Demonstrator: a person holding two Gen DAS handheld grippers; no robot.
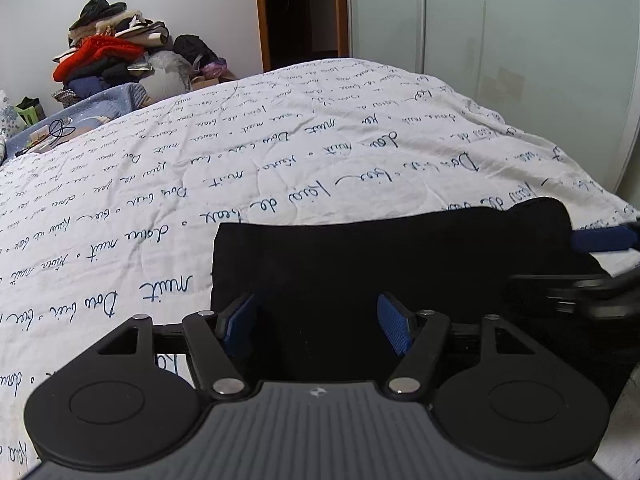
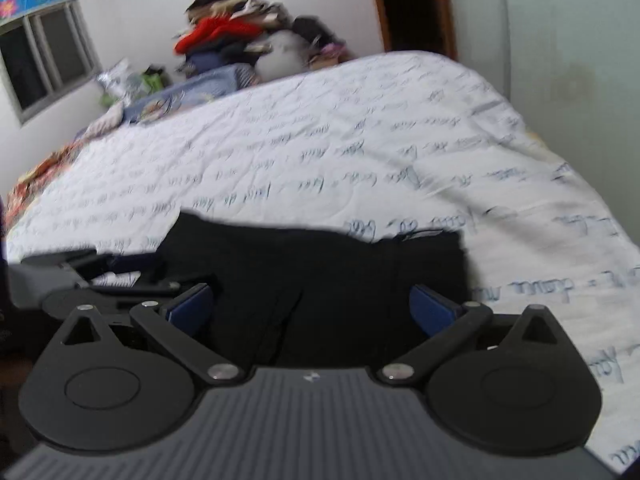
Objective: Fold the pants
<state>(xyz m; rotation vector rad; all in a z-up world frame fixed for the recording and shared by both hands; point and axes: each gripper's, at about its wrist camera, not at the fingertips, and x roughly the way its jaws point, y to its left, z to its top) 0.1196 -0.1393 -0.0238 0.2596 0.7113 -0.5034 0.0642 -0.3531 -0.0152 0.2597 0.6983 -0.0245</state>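
The black pants lie folded into a flat rectangle near the front edge of the bed, on a white quilt printed with blue handwriting. My left gripper hovers over their left half, open, with its blue pads apart and only the lying cloth beneath. In the right wrist view the pants fill the middle. My right gripper stands wide open above them and grips nothing. The right gripper's blue fingertip shows at the pants' right edge. The left gripper's body shows blurred at the left.
A heap of clothes with a red garment on top is stacked at the far corner of the bed. Behind the bed are a dark doorway and pale wardrobe doors. A window is on the left wall.
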